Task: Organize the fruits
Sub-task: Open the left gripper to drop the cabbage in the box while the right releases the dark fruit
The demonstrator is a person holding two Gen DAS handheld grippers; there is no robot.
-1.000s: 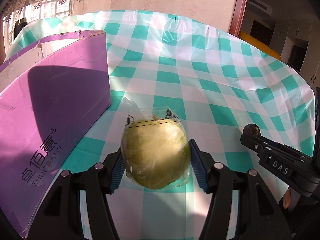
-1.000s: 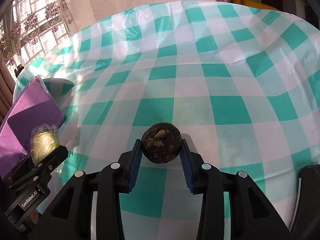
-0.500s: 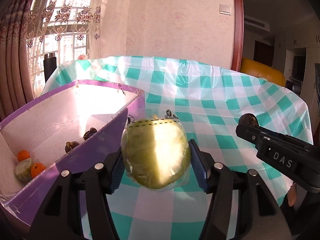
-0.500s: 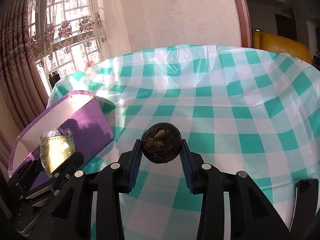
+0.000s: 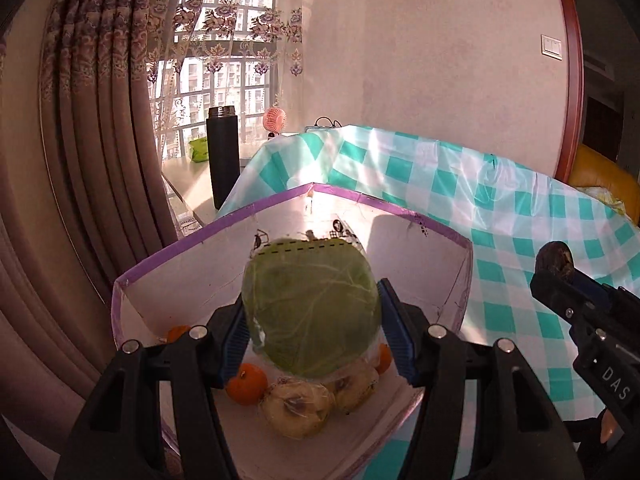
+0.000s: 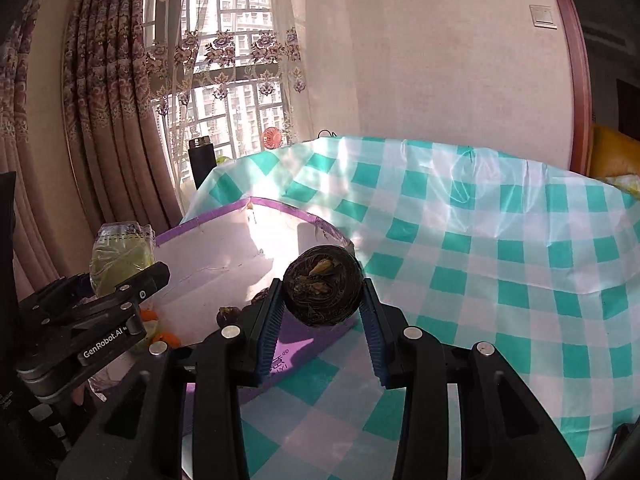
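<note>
both grippers grip fruit above purple box [image 5: 460,240].

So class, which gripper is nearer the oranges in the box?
Left. The left gripper holds its green fruit right above the oranges; the right gripper hangs by the box edge.

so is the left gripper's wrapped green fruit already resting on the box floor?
No, the wrapped green fruit is clamped between the left gripper pads, held above the oranges inside the purple box.
</note>
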